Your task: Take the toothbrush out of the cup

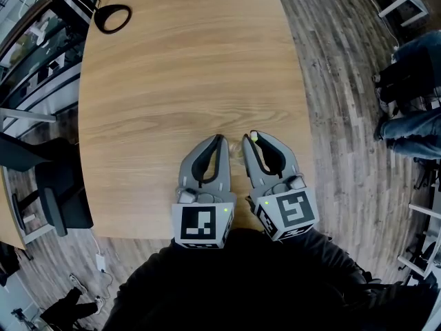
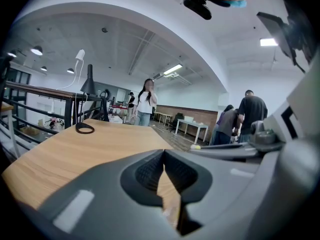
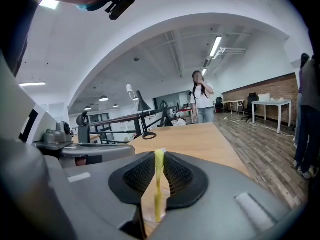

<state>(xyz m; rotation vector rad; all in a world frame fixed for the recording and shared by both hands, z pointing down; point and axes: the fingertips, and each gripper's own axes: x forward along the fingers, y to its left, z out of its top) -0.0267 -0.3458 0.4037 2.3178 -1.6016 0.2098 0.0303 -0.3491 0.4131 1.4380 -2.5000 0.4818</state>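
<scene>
At the near edge of the long light-wooden table the person holds the two tools side by side, close to each other, both pointing away from the body and a little downward.

The right gripper has its grey jaws closed on the thin yellow-green plastic toothbrush. The black ribbed pads press the upper part of the handle from both sides, and the handle stands nearly upright between them. Its lower end goes down into the small transparent cup, which stands on the table between the two tools (it is so clear that I see it only as a pale shine on the wood). So the toothbrush is in the cup, with its upper part pinched.

The left gripper has its jaws pressed together at the tips, and nothing is between them; through the narrow gap behind the tips only the wood shows. It is just beside the cup, but I cannot tell if it touches the cup.

Far away on the table, near the left corner, a black ring lies flat. Around the table is a dark plank floor, and some persons stand in the back of the room.
</scene>
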